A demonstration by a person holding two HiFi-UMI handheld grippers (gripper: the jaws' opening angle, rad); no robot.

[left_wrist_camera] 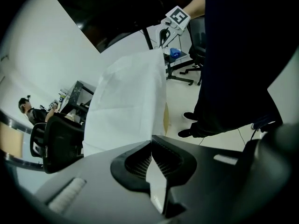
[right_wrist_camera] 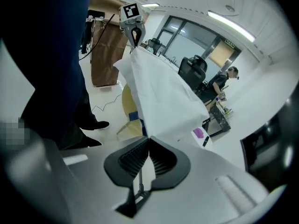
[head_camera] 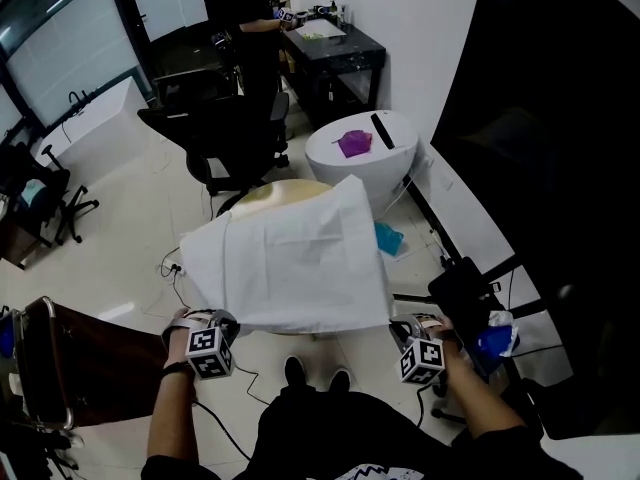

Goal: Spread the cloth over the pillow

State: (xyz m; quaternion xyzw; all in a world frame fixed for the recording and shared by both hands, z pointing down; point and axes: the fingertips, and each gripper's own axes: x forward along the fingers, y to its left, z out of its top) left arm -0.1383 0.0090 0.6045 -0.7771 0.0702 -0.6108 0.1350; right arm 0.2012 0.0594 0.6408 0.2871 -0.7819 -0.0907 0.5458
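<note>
White thin fabric cloth (head_camera: 290,263) is held aloft, stretched over the round yellow pillow (head_camera: 283,190). Jaws of left gripper (head_camera: 197,320) and right gripper (head_camera: 408,325) clamp its near corners. Judged light, limp, prone to billow; corner grips keep it flat.

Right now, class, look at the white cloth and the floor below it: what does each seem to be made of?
White cloth: thin fabric, perhaps cotton or a blend, matte; it sags and creases softly between its held corners. Floor: hard tile or polished stone, glossy; it mirrors bright light.
</note>
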